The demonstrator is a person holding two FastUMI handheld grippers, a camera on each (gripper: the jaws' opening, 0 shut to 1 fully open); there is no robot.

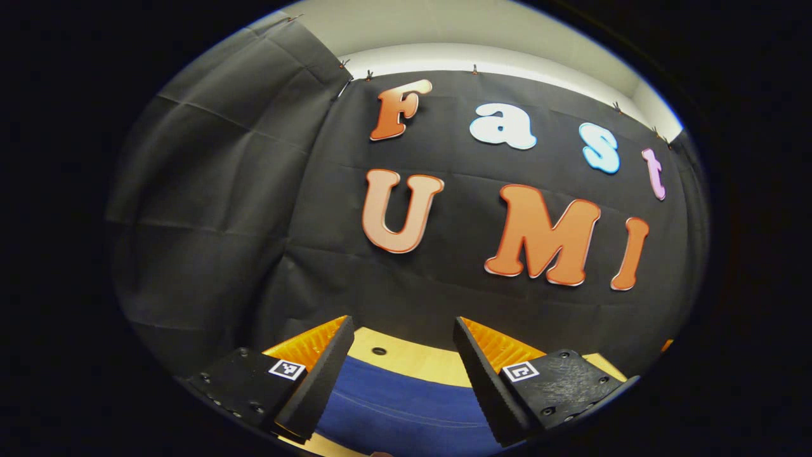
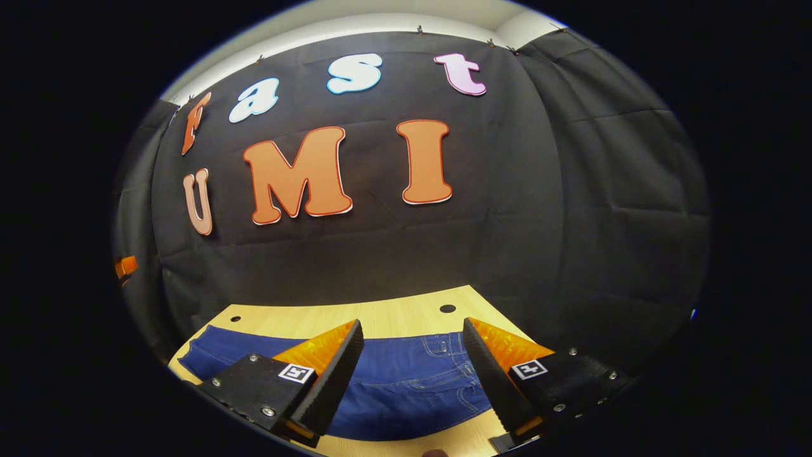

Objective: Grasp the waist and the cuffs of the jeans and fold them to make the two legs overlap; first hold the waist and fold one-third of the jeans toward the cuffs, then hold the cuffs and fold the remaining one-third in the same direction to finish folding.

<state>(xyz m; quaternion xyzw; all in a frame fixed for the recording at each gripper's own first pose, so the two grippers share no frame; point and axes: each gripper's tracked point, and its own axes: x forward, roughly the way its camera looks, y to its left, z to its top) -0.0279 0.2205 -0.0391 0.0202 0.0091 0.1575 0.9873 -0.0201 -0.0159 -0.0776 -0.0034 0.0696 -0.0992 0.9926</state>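
The jeans (image 2: 406, 374) lay flat across the table (image 2: 380, 317) at the bottom of the right gripper view, waist end near lower centre, ready for folding. The left gripper (image 1: 406, 374) and right gripper (image 2: 412, 374) hovered above, jaws released, grasping nothing.

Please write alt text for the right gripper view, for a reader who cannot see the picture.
Blue jeans lie flat on a light wooden table, the pocket end toward the right. The open right gripper hangs above them, holding nothing. A black cloth wall stands behind the table.
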